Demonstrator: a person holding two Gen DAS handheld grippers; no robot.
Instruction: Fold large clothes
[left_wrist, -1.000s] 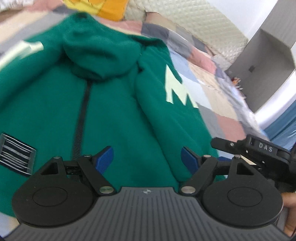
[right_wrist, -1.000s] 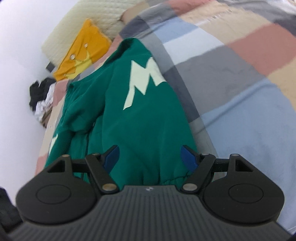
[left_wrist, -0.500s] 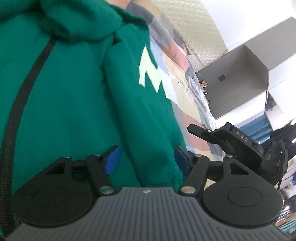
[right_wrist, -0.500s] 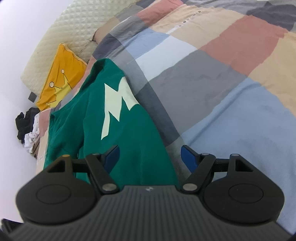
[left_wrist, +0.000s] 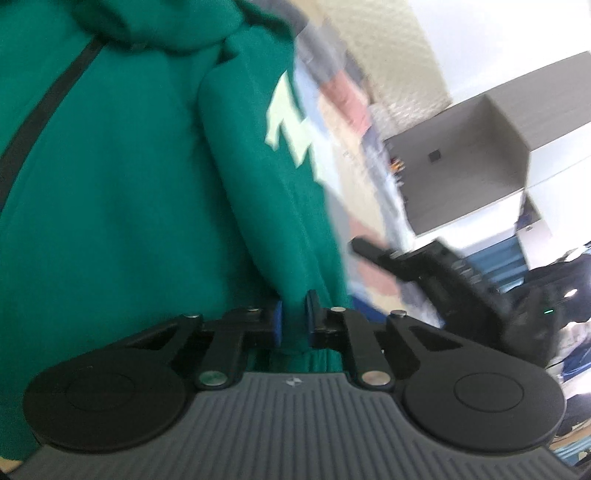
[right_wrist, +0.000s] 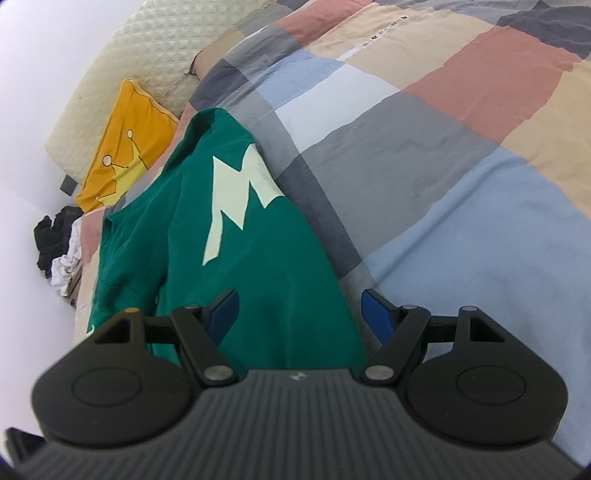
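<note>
1. Green hoodie (right_wrist: 266, 258) is spread unfolded on the bed (right_wrist: 461, 177).
2. Left tongs (left_wrist: 293, 317) have just been closing; sleeve cuff is clamped.
3. Right tongs (right_wrist: 299, 314) are held apart over the sleeve.
4. No fold is made yet.

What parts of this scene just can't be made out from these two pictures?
- Green hoodie: its left side and bottom run past the left wrist picture's edges.
- The hem pinched in the left tool, whose jaws have just been closing: hidden behind the tool's body.
- Right tool: blurred in the left wrist view.
- Hoodie cuff under the open right tool: covered by its body.
- Dark clothes pile: too small to identify.
</note>
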